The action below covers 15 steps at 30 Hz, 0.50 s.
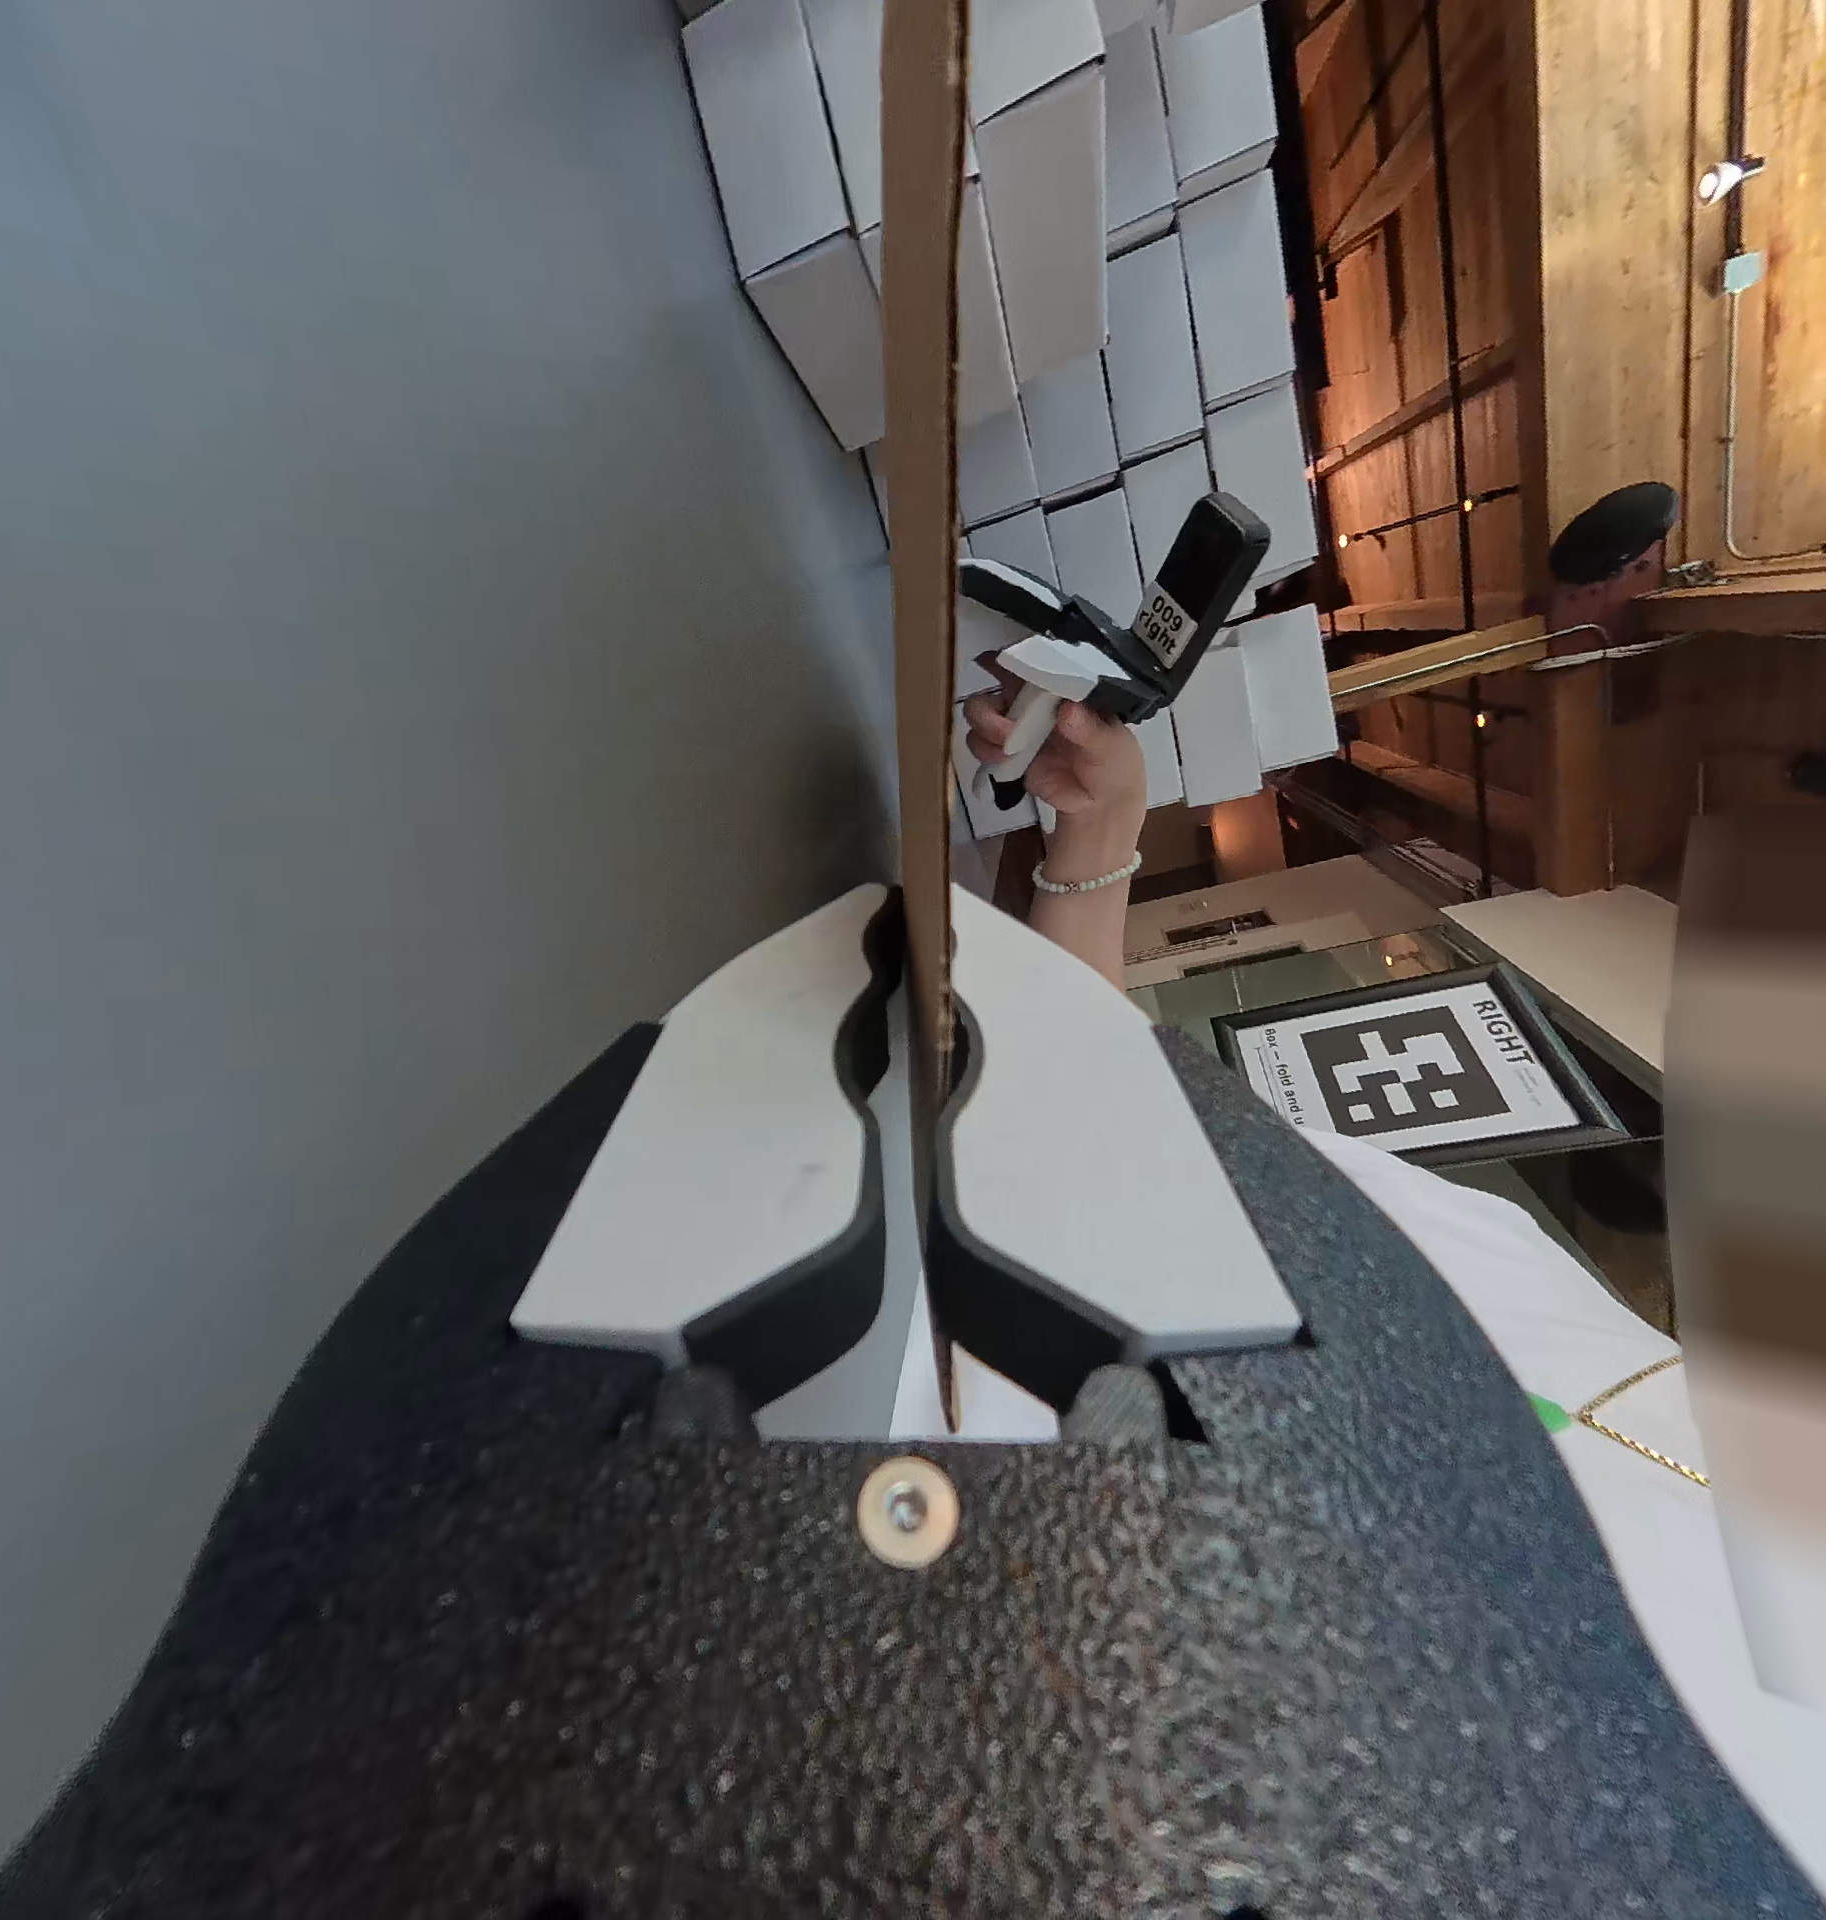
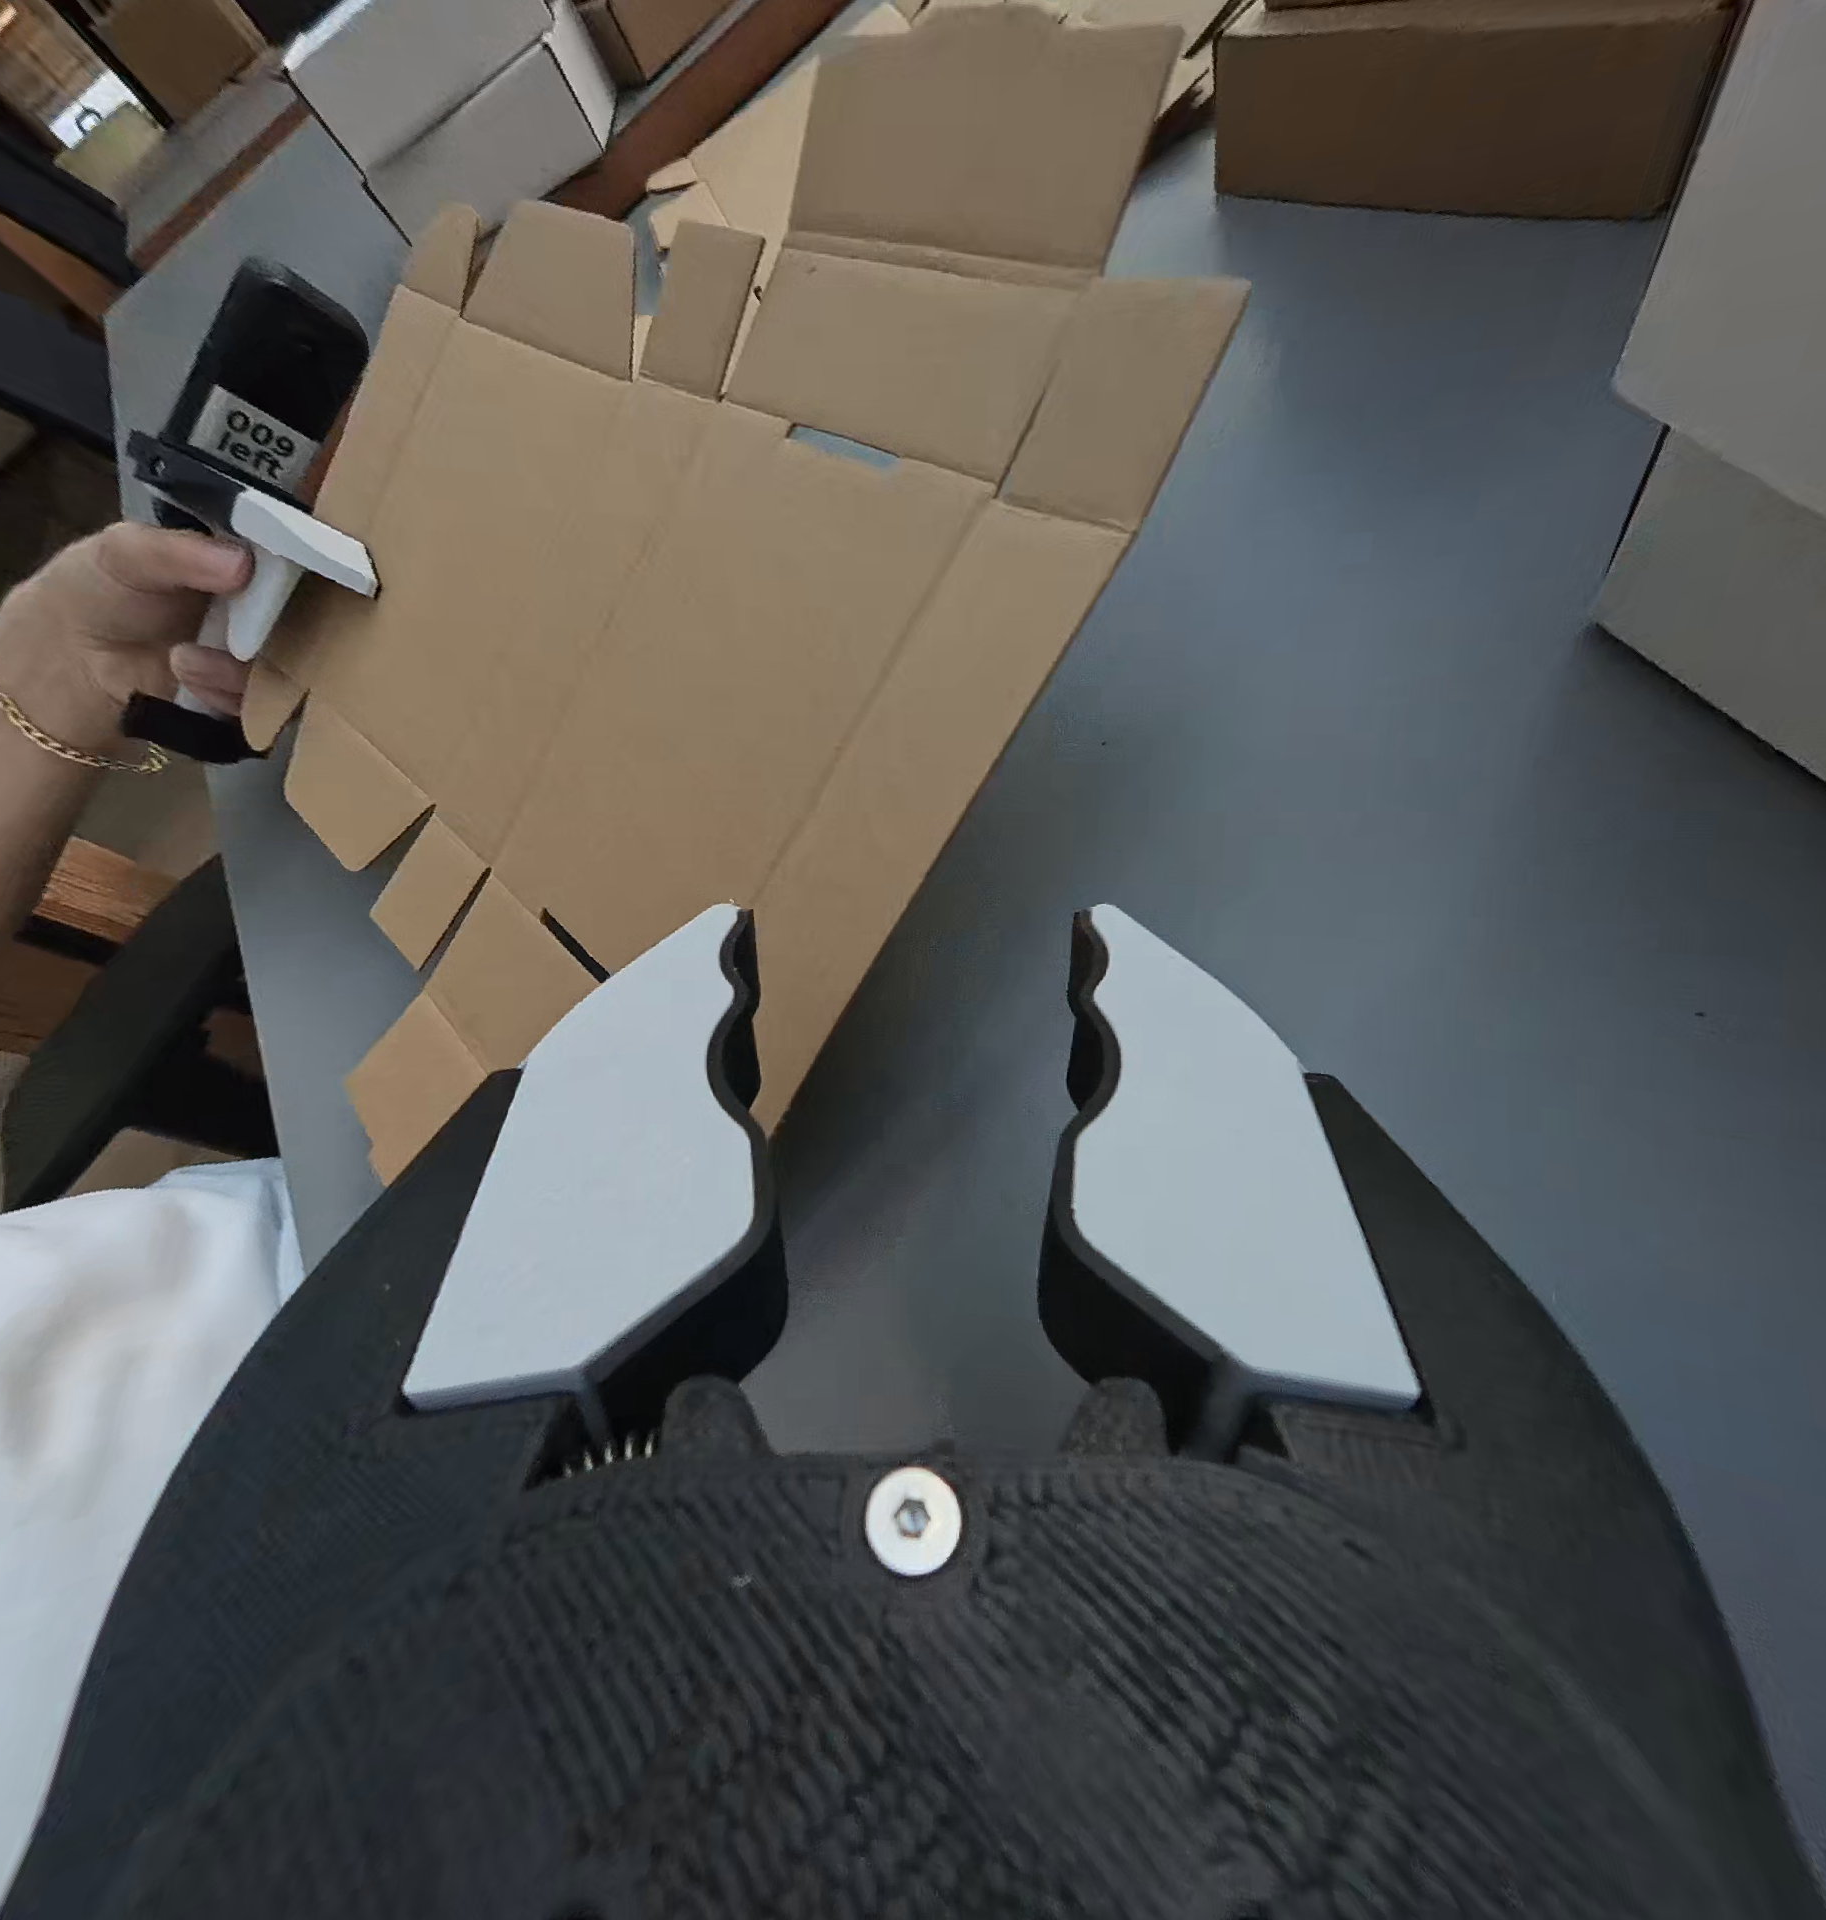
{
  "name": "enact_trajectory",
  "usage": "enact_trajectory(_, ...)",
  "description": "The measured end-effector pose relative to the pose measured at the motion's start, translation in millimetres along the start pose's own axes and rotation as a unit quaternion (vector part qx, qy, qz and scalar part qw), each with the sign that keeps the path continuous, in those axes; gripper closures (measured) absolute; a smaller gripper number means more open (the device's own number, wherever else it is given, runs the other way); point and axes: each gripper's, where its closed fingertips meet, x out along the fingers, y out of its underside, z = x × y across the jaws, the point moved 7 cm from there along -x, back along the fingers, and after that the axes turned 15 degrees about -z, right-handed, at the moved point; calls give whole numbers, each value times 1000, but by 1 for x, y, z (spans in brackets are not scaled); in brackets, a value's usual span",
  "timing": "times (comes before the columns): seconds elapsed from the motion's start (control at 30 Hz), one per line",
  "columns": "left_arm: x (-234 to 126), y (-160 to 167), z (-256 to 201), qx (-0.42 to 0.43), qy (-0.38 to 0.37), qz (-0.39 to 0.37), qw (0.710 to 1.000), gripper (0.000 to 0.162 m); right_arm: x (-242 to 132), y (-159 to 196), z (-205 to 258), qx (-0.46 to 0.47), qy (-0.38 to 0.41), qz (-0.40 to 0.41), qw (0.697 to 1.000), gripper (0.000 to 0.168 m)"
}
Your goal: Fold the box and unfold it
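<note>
The box is a flat, unfolded brown cardboard blank lying on the grey table. In the left wrist view I see it edge-on as a thin brown strip. My left gripper is shut on the blank's edge; it also shows in the right wrist view, clamped on the blank's left side and held by a hand. My right gripper is open and empty above the table, just right of the blank's near corner. It shows farther off in the left wrist view, behind the cardboard.
Folded white boxes stand at the table's right edge, and more are stacked beyond the table. A brown carton and another flat blank lie at the far side. A framed marker sign stands nearby.
</note>
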Motion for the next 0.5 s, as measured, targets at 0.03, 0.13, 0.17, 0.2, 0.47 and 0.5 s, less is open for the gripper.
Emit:
enact_trajectory(0.03,-2,-1,-2,5,15,-11,1000,160,-3,-2,-1,14,-8,0,1000,111)
enact_trajectory(0.13,-6,-3,-10,21,49,-47,997,160,-5,-8,11,94,-91,-6,991,109)
enact_trajectory(0.17,-7,-3,-12,29,55,-53,997,160,-5,-12,17,127,-123,-17,984,113)
enact_trajectory(0.2,-7,-3,-14,36,61,-58,996,161,-4,-15,21,151,-144,-24,978,119)
enact_trajectory(0.47,-8,6,-21,72,61,-62,994,160,13,-17,31,166,-181,13,969,166)
enact_trajectory(0.5,-10,8,-20,72,52,-54,995,159,12,-17,32,160,-186,29,969,167)
